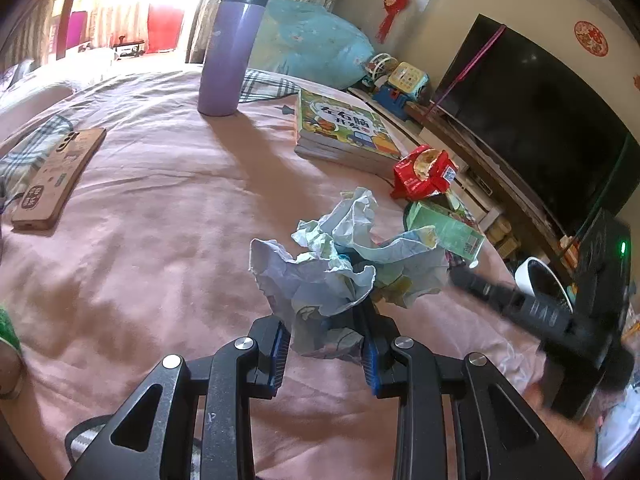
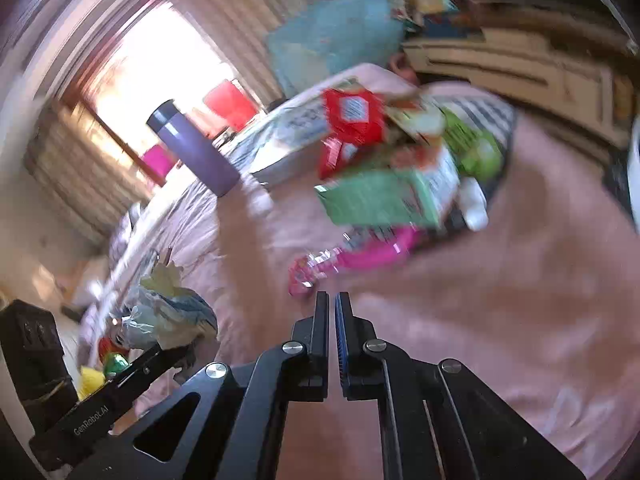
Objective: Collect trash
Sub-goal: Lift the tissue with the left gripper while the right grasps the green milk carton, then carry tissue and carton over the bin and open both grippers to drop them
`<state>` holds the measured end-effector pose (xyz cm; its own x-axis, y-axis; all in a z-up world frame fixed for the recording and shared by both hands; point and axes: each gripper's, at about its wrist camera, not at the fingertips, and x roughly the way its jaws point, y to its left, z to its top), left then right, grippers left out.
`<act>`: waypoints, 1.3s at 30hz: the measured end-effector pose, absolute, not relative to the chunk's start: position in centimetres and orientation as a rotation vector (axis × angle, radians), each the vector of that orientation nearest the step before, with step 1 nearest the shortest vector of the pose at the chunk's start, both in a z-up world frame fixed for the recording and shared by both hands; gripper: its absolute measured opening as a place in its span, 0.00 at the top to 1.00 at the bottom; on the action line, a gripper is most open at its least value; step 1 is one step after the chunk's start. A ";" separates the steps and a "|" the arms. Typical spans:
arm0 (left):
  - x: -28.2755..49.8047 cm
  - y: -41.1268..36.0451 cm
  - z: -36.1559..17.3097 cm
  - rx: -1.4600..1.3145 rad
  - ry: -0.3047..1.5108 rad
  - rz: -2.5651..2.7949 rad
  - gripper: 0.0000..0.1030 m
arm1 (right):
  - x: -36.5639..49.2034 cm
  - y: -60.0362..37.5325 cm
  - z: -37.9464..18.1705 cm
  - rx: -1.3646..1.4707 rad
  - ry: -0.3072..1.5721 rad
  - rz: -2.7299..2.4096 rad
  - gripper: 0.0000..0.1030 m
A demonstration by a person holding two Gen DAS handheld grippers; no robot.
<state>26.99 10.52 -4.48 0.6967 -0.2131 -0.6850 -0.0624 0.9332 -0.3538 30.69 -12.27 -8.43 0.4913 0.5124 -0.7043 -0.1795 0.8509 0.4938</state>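
My left gripper (image 1: 325, 344) is shut on a crumpled wad of printed paper (image 1: 340, 264) and holds it over the pink bedspread (image 1: 160, 248); the wad also shows in the right wrist view (image 2: 168, 312). My right gripper (image 2: 333, 312) is shut and empty, its jaws almost touching; it shows blurred at the right of the left wrist view (image 1: 528, 304). Ahead of it lie a pink foil wrapper (image 2: 348, 256), a green carton (image 2: 380, 196) (image 1: 444, 228) and a red snack bag (image 2: 352, 116) (image 1: 424, 172).
A purple flask (image 1: 232, 48) stands on the bed, with a stack of children's books (image 1: 340, 128) and a phone (image 1: 56, 176). A white bin (image 1: 540, 280) sits beside the bed. A TV (image 1: 532, 116) and toys (image 1: 396, 80) line the wall.
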 end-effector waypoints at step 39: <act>26.9 2.2 -3.2 -0.303 0.840 -0.278 0.72 | 28.1 -21.5 -5.7 0.219 0.899 0.458 0.51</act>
<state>26.86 2.21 -3.19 0.6366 -0.3571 -0.6836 0.1206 0.9215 -0.3691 28.07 -21.47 -5.68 0.5345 0.4713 -0.7016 -0.2909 0.8820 0.3708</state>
